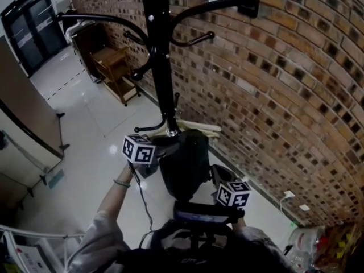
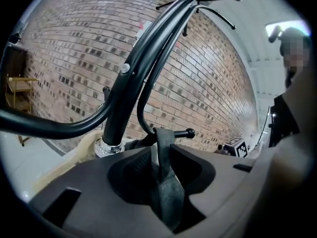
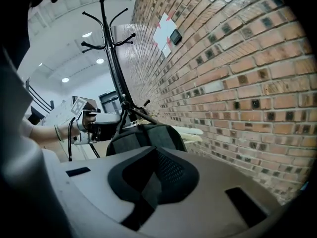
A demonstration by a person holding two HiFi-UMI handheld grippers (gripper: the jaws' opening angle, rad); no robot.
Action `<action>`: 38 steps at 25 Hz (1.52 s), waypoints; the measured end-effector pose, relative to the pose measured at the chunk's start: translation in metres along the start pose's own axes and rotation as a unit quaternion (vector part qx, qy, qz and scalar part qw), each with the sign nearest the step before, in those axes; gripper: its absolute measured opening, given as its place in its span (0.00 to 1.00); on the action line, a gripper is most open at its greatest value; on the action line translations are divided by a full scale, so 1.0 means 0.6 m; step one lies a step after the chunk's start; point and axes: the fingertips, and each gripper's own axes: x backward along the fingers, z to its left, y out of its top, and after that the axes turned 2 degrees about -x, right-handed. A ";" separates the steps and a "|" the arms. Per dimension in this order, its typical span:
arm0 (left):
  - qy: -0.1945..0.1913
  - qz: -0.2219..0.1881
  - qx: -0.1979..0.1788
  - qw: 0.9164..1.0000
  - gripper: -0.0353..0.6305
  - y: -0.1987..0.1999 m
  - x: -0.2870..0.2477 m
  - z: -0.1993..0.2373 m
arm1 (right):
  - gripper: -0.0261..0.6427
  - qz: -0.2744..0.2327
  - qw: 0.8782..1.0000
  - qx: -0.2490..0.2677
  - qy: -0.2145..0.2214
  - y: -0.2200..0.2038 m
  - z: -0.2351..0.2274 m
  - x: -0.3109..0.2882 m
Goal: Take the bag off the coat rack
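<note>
A black coat rack (image 1: 162,67) stands by the brick wall. A black bag (image 1: 185,166) hangs low on it, its strap (image 2: 162,148) looped over a short hook (image 2: 188,133). My left gripper (image 1: 170,144) is at the top of the bag. In the left gripper view its jaws (image 2: 157,150) stand apart, with the strap running flat between them. My right gripper (image 1: 219,175) is lower, to the right of the bag. Its jaws (image 3: 153,150) are together, a little short of the bag (image 3: 148,135), and nothing shows between the tips.
The brick wall (image 1: 284,95) runs close behind the rack. A wooden shelf unit (image 1: 116,67) stands further along it, and pale wooden pieces (image 1: 199,128) lie at the rack's foot. Long upper hooks (image 1: 244,3) reach out overhead. Plastic bags (image 1: 307,243) sit at the bottom right.
</note>
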 end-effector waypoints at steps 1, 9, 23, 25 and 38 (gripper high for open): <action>-0.010 -0.002 0.008 1.000 0.25 0.001 0.000 -0.001 | 0.04 0.005 1.000 0.001 0.004 -0.002 -0.003 -0.005; -0.079 0.015 0.017 0.997 0.25 -0.002 -0.025 -0.021 | 0.04 0.020 1.000 0.007 0.023 0.012 -0.019 -0.027; -0.127 0.017 -0.037 0.991 0.19 0.001 -0.033 -0.040 | 0.04 -0.002 1.000 -0.014 -0.002 0.022 -0.031 -0.079; -0.123 0.014 -0.039 0.992 0.19 0.002 -0.033 -0.041 | 0.04 -0.002 1.000 -0.010 -0.010 0.026 -0.029 -0.085; -0.164 -0.040 0.051 0.984 0.13 0.021 -0.030 -0.068 | 0.04 -0.010 0.998 0.007 -0.065 0.070 -0.031 -0.111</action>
